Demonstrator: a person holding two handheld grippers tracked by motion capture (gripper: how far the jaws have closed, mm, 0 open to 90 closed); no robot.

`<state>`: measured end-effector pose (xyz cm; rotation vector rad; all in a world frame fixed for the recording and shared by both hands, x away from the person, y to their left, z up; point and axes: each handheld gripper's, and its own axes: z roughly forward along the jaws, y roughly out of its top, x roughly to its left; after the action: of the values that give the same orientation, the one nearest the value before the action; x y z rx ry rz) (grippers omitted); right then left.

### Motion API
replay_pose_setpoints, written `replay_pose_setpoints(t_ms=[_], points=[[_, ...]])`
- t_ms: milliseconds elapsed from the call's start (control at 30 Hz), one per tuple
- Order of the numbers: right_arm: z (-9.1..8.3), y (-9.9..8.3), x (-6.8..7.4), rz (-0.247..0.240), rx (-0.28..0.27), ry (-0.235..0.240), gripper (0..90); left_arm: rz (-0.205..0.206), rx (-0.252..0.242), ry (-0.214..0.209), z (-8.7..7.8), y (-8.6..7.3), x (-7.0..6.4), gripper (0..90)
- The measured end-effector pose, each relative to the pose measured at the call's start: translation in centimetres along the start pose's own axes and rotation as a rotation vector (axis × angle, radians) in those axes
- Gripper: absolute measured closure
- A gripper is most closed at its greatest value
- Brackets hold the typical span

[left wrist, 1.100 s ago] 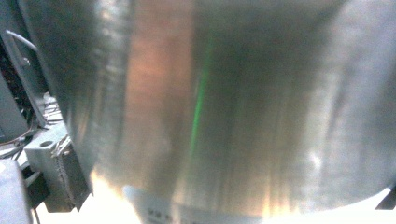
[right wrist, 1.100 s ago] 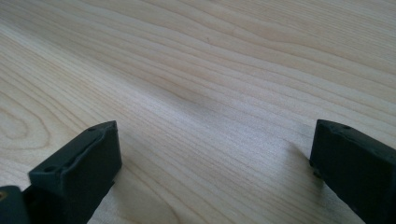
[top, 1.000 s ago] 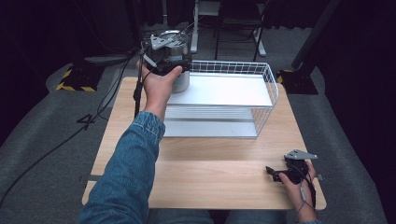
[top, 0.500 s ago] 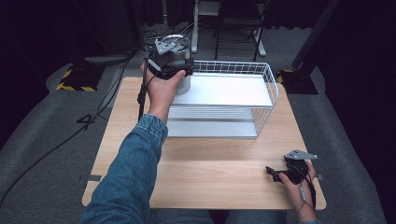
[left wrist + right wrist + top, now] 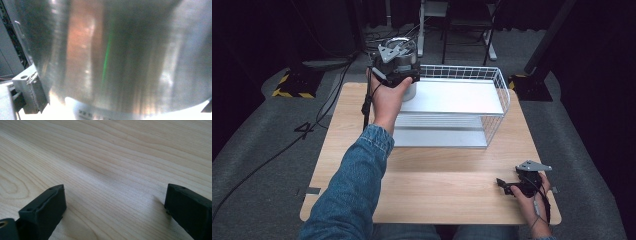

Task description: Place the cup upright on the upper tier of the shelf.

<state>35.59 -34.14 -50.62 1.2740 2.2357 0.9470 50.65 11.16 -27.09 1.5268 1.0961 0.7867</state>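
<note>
**Steel pot edges deeper over the rack's far corner**

Carried a little farther back and up in the past second, the left gripper (image 5: pixel 396 64) holds the shiny cylindrical steel pot (image 5: pixel 406 56) above the back-left corner of the white wire-sided two-tier rack (image 5: pixel 498 95). Its jaws cannot be made out (the left gripper view is all brushed metal), so the grip itself is a guess. The right gripper (image 5: pixel 112 202) rests wide open and empty on the pale wooden table (image 5: pixel 437 190). Placement looks unfinished.
</note>
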Motion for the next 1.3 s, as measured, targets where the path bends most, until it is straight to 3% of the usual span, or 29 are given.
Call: replay_pose_setpoints(t_ms=[133, 233, 333, 433, 500, 733, 933, 1100, 1300], points=[[0.0, 0.0, 0.0, -0.003, 0.001, 0.000, 4.2, 0.013, -0.003, 0.009, 0.0, 0.1, -0.1, 2.3], [0.0, 0.0, 0.0, -0.003, 0.001, 0.000, 4.2, -0.033, 0.021, -0.006, 0.2, 0.2, 0.1, 1.6], [0.0, 0.0, 0.0, -0.003, 0.001, 0.000, 4.2, -0.041, 0.035, -0.013, 0.2, 0.2, 0.2, 0.9], [0.0, 0.0, 0.0, -0.003, 0.001, 0.000, 4.3, 0.017, 0.029, -0.011, -0.1, 0.2, 0.2, 1.5], [0.0, 0.0, 0.0, -0.003, 0.001, 0.000, 4.3, 0.033, 0.023, -0.017, -0.2, 0.2, 0.2, 1.5], [0.0, 0.0, 0.0, -0.003, 0.001, 0.003, 4.3, 0.032, -0.016, -0.006, -0.8, 0.4, 0.1, 0.0], [0.0, 0.0, 0.0, -0.005, 0.002, 0.006, 4.2, 0.035, -0.025, -0.021, -2.6, 1.0, 0.3, 0.0], [0.0, 0.0, 0.0, -0.005, 0.003, 0.009, 4.0, 0.051, -0.040, -0.039, -5.3, 1.4, 0.6, 0.0], [0.0, 0.0, 0.0, -0.003, 0.003, 0.010, 3.9, 0.047, -0.026, -0.072, -8.0, 0.7, 0.6, 0.0]])
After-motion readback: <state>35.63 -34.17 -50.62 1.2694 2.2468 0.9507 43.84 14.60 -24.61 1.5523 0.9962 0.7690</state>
